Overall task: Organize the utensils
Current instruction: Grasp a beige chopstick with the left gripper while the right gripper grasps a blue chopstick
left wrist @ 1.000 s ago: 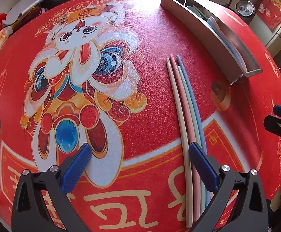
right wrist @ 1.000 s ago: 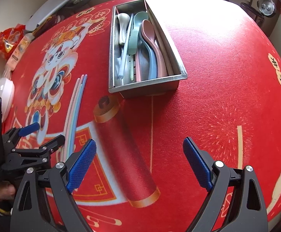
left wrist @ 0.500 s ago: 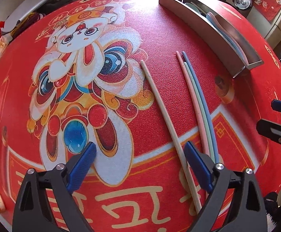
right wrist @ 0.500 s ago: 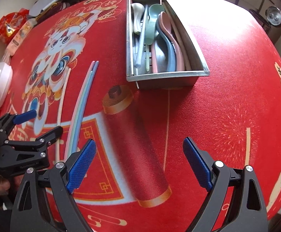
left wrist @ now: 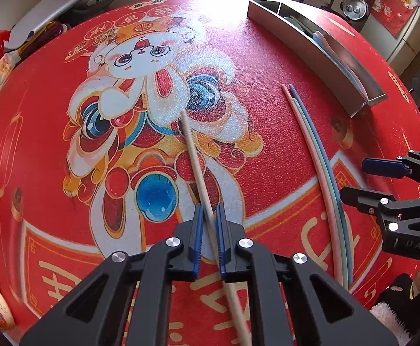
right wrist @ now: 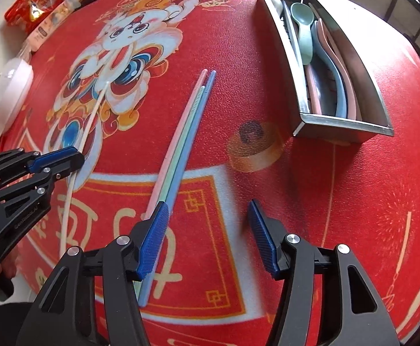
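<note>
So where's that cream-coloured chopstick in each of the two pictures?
Left wrist view: the cream chopstick runs up the middle, clamped between the left gripper fingers.
Right wrist view: it lies at the left, slanting over the lion print, held by the left gripper.
Shared landmark: the metal utensil tray, upper right in both.

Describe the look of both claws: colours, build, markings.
Both match: the left claw and right claw have matte black angular frames with triangular cut-outs, silver round bolt heads at the joints, and blue ribbed pads on the fingers. The left claw's body carries small pale lettering, seen from the right wrist camera.
</note>
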Tool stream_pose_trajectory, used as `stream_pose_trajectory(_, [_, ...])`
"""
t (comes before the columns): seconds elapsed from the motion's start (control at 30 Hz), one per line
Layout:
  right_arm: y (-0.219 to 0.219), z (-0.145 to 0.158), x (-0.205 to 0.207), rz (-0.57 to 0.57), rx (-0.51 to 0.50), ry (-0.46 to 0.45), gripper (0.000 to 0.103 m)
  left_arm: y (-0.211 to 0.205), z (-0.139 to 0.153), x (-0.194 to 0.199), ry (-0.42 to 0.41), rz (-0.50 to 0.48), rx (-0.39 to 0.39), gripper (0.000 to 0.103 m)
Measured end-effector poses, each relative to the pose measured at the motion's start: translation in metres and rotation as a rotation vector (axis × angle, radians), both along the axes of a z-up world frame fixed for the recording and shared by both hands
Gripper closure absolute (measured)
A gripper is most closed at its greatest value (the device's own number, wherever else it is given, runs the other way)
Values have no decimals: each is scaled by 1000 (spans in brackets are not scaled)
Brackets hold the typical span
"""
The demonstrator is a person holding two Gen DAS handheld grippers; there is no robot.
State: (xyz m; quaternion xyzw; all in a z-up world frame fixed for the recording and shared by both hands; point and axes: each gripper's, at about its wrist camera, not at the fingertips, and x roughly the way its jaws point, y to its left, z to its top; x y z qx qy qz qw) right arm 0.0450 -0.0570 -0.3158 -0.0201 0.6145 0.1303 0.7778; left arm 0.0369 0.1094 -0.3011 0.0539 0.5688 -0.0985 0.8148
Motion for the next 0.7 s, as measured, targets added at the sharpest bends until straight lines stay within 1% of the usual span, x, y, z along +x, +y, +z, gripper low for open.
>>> stream_pose_trajectory(0.1, [4,0,0,5,-13,1,48,4,0,0,3,6,-22,97])
stream_pose_trajectory(0.37, [9,-1,-3,45,-63,7,49,5,-1,-1,-6,18,-42,97])
stream_pose_trajectory(0.4, [9,0,-4,50,-59,6,55,5,-1,-1,-6,18,-41,97])
stream_pose_trajectory(0.43, [6,1,-4,52,-46,8,59,5,-1,-1,-6,19,-41,97])
stream_pose_trajectory(0.47, [5,2,-5,53,-38,11,66,5,-1,-1,-6,21,-42,97])
stream_pose_trajectory(0.5, [3,2,-5,53,-34,13,71,6,-1,-1,-6,24,-46,96])
stream_pose_trajectory(0.53, [1,3,-5,52,-32,13,73,7,-1,-1,-6,27,-50,96])
stream_pose_trajectory(0.6, [-5,4,-6,50,-24,13,84,8,-1,-1,-4,29,-56,96])
stream_pose_trajectory(0.63, [-8,4,-6,50,-23,11,87,8,-1,-2,-2,28,-61,96])
stream_pose_trajectory(0.67, [-11,5,-6,52,-31,9,92,10,-1,-2,2,27,-70,96])
stream_pose_trajectory(0.7, [-14,6,-6,52,-39,1,95,11,0,-3,7,23,-80,96])
